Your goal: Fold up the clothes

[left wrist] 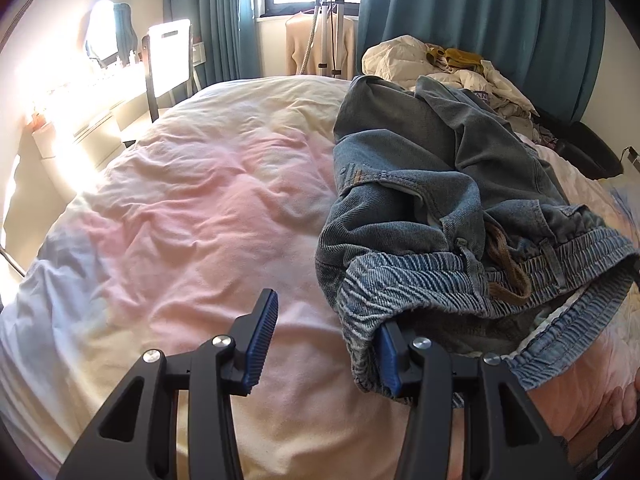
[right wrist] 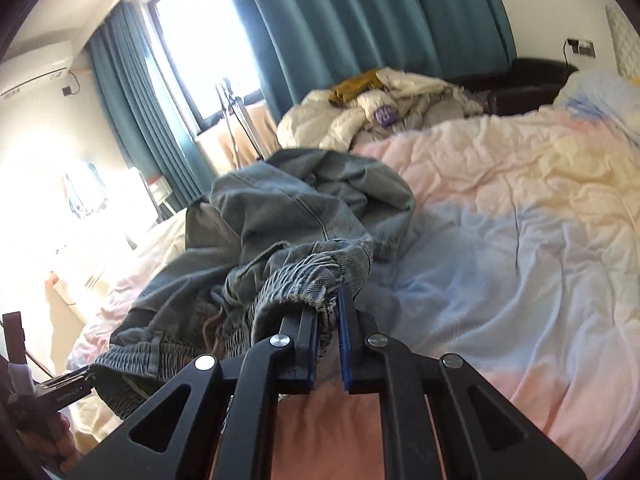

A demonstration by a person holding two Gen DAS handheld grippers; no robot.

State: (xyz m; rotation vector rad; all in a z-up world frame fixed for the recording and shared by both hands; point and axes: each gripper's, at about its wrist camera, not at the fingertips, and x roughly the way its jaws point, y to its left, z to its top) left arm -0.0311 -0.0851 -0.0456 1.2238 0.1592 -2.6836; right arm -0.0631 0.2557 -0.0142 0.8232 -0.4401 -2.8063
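Observation:
Blue jeans [left wrist: 420, 184] lie bunched on the bed, legs running away toward the curtains, elastic waistband [left wrist: 460, 280] nearest me. My left gripper [left wrist: 326, 316] is open wide; the waistband's left end drapes over its right finger [left wrist: 390, 360], and its left finger [left wrist: 262, 340] stands free above the sheet. In the right wrist view my right gripper [right wrist: 329, 316] is shut on the other end of the waistband [right wrist: 296, 276], lifting it slightly off the bed. The jeans [right wrist: 288, 200] pile up behind it. The left gripper [right wrist: 68, 390] shows at the lower left edge, against the waistband.
A pink, white and yellow duvet [left wrist: 208, 208] covers the bed. A heap of cream clothes [left wrist: 448, 68] lies at the far right by teal curtains [left wrist: 480, 12]. A chair [left wrist: 168, 56], a desk and a garment stand [left wrist: 328, 32] are beyond the bed's far edge.

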